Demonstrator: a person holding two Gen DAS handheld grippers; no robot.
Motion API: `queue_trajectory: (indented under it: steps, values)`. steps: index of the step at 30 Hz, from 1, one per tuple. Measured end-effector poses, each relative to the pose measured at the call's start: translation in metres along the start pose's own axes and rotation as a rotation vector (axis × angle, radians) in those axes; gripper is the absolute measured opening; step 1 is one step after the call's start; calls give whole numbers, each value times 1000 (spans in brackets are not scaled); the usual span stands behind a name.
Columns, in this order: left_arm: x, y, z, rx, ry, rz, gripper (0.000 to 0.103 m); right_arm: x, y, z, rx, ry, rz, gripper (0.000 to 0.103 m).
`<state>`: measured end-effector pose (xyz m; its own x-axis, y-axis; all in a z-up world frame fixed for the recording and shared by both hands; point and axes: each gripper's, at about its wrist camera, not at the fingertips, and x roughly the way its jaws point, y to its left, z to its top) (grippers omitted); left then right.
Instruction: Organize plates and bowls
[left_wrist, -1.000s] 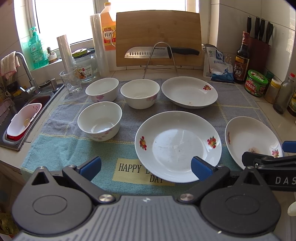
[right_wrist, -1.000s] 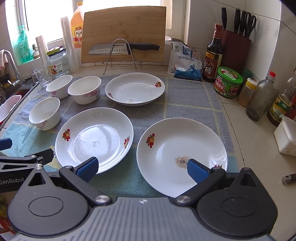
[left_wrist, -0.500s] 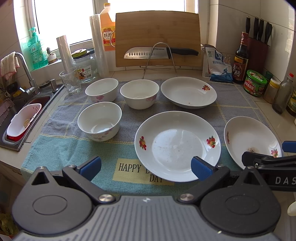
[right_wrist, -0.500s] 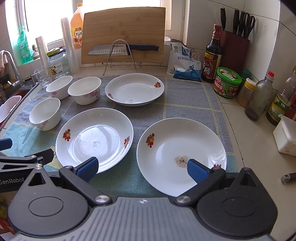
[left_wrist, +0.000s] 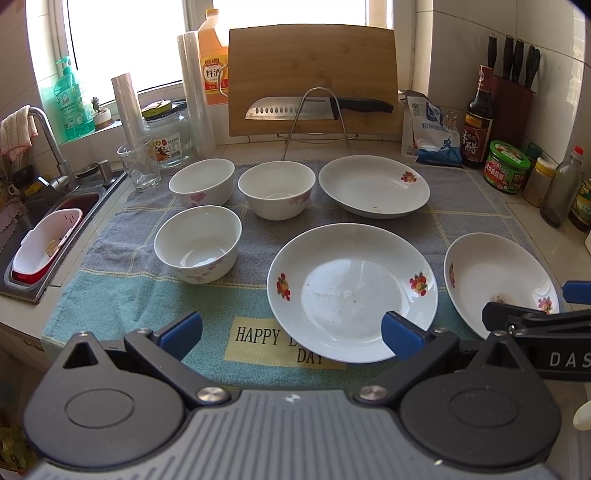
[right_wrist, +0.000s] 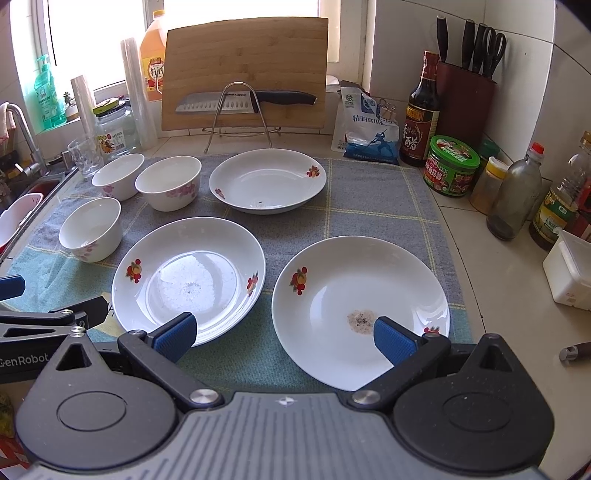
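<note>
Three white flowered plates lie on a towel (left_wrist: 122, 295): a middle plate (left_wrist: 352, 290) (right_wrist: 188, 284), a right plate with a food stain (right_wrist: 360, 308) (left_wrist: 498, 280), and a far plate (left_wrist: 373, 184) (right_wrist: 267, 179). Three white bowls stand at the left: a near bowl (left_wrist: 197, 243) (right_wrist: 90, 229) and two far bowls (left_wrist: 201, 181) (left_wrist: 277, 188). My left gripper (left_wrist: 291, 332) is open and empty above the towel's front edge. My right gripper (right_wrist: 284, 334) is open and empty, its right finger over the stained plate's near rim.
A cutting board (left_wrist: 314, 77) and a knife on a wire rack (left_wrist: 317, 107) stand behind the towel. A sink (left_wrist: 44, 236) lies at the left, with a glass (left_wrist: 138, 162) and jar beside it. Bottles, a green tub (right_wrist: 450, 166) and a knife block line the right wall.
Both grippers have drifted very slightly; the dishes have not moved and both stay open.
</note>
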<state>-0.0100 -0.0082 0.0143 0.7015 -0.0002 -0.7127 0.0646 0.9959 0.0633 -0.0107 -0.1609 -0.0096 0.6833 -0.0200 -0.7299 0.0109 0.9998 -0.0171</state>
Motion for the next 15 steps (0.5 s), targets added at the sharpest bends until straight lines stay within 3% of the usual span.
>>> queue_trajectory:
  steps: [15]
  values:
    - [-2,-2,2,4,-16,-5,102,0,-1,-1,3,-8,-4,103]
